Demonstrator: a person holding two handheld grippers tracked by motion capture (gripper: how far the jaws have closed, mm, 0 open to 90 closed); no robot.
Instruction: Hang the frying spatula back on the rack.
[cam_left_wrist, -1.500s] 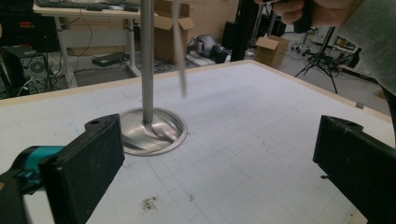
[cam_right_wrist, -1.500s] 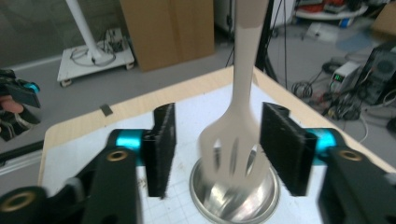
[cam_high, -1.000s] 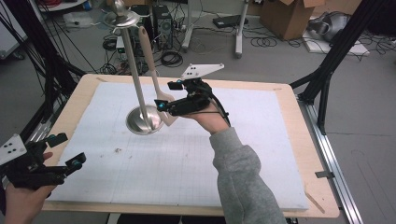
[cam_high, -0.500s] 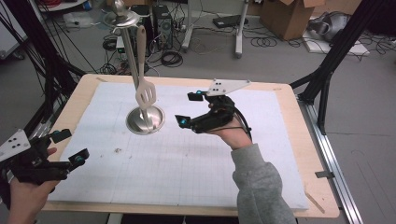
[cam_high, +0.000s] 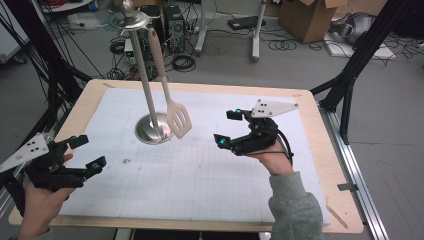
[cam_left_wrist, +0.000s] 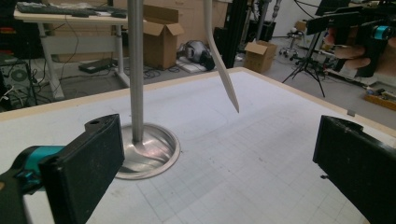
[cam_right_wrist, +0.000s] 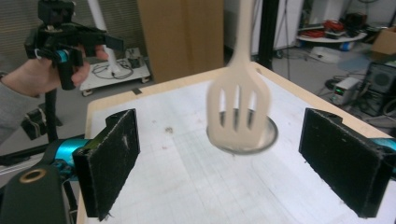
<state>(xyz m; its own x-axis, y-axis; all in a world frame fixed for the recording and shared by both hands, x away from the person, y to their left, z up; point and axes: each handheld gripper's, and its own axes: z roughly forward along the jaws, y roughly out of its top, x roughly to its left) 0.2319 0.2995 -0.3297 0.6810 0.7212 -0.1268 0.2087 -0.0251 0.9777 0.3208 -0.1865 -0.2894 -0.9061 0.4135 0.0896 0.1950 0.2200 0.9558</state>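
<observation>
A metal stand rises from a round base (cam_high: 154, 128) on the white mat, its pole (cam_high: 145, 75) ending in a hook cap. A cream slotted spatula (cam_high: 178, 120) hangs from the top, its head just above the base's right side. My right gripper (cam_high: 227, 127) is to the right of the spatula and apart from it; its jaws have just been opening and nothing is between them. In the right gripper view the spatula (cam_right_wrist: 239, 112) is blurred ahead of the open jaws. My left gripper (cam_high: 87, 152) is open and empty at the near left, facing the pole (cam_left_wrist: 136, 70).
The white gridded mat (cam_high: 200, 180) covers a wooden table with a bare rim (cam_high: 330, 150). Black frame legs stand at the left and right edges. Cardboard boxes, cables and equipment lie on the floor beyond the far edge.
My right gripper has drawn away from the spatula head to the right and toward me. The freed spatula hangs and swings. The left gripper has edged slightly right.
</observation>
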